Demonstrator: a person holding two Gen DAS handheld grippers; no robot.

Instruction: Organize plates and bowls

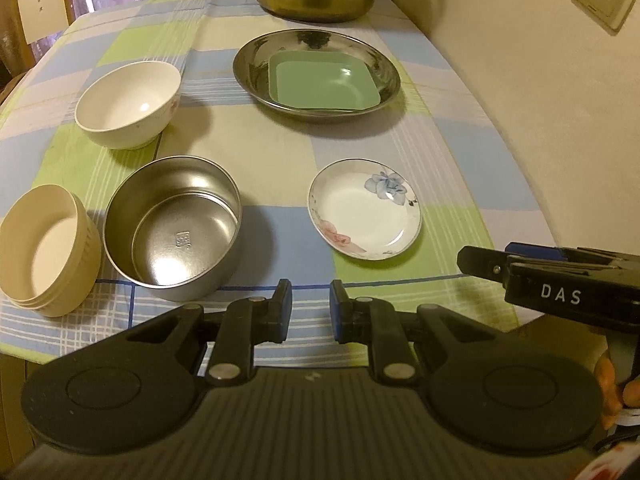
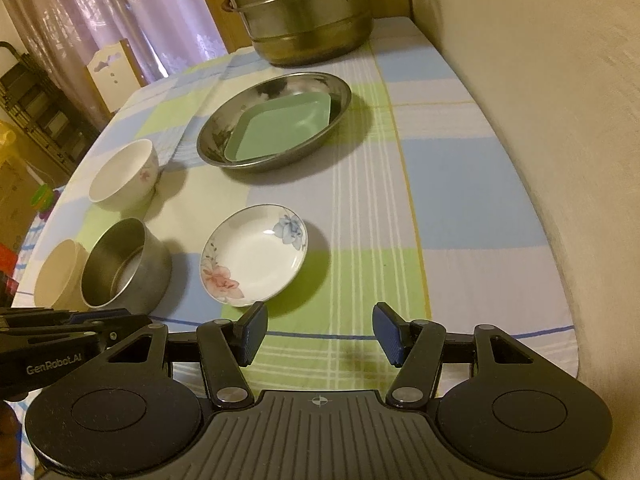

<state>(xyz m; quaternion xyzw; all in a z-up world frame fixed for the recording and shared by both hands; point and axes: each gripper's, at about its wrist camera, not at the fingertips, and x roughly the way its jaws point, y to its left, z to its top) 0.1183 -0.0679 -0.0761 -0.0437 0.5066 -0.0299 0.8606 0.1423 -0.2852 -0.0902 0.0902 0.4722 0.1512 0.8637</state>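
Left gripper (image 1: 311, 312): jaws narrowly apart, nothing between. Right gripper (image 2: 320, 332): jaws wide, empty, just short of flowered saucer (image 2: 254, 255). Green square plate (image 1: 324, 81) inside steel dish (image 1: 384, 64). White bowl (image 1: 128, 105), steel tin (image 1: 173, 221), cream container (image 1: 47, 249), possibly plastic, on table (image 1: 276, 152) at left.

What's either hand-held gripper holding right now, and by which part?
Nothing. The left hand-held gripper and right hand-held gripper both have empty jaws above the tablecloth; the floral dish lies untouched.
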